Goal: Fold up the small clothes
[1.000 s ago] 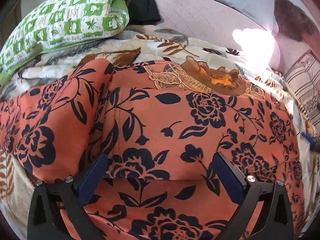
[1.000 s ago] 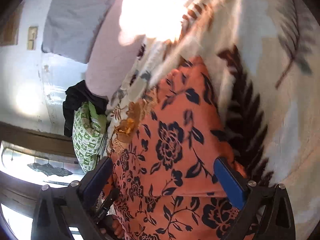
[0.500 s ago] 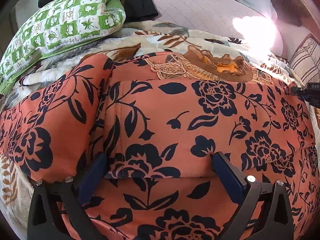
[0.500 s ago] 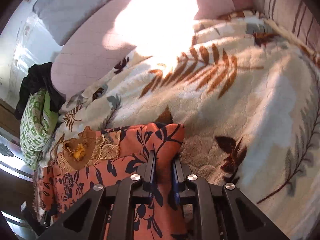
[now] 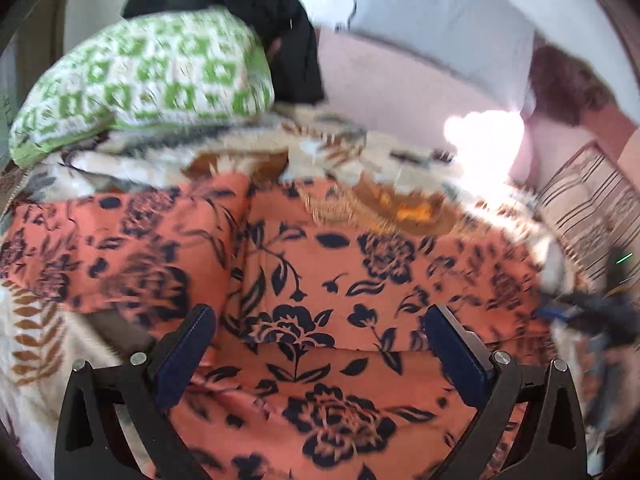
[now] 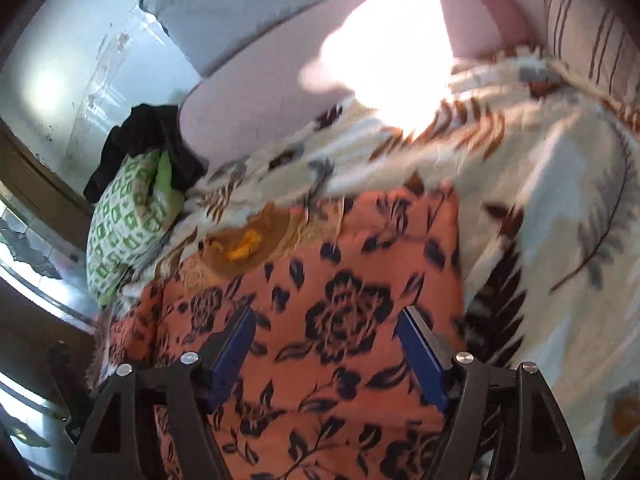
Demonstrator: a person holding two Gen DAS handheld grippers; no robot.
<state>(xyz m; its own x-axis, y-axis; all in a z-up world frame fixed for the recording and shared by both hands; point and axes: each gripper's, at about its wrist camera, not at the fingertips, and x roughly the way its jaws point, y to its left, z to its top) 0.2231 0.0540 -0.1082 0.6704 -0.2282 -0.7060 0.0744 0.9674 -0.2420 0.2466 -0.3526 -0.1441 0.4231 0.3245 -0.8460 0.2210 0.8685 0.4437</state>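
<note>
Though blurred in both views, plainly a bed: fleece blanket (image 6: 560, 184) with a leaf print, spread wide, pillow (image 5: 144, 80) at the far left. On the blanket, the orange floral top (image 5: 340, 280), flat, collar end away, hem end near, long axis running away from both cameras. Left sleeve splayed outward toward the pillow; right edge straight against bare blanket. Directly under and ahead of both grippers, no reaching needed. Left gripper (image 5: 316, 332): spread wide, nothing pinched, hovering over the lower middle. Right gripper (image 6: 326, 338): opening, cloth below but not clamped, nearer the right edge. Likely next: taking the splayed sleeve, nearer the left hand, inward.
</note>
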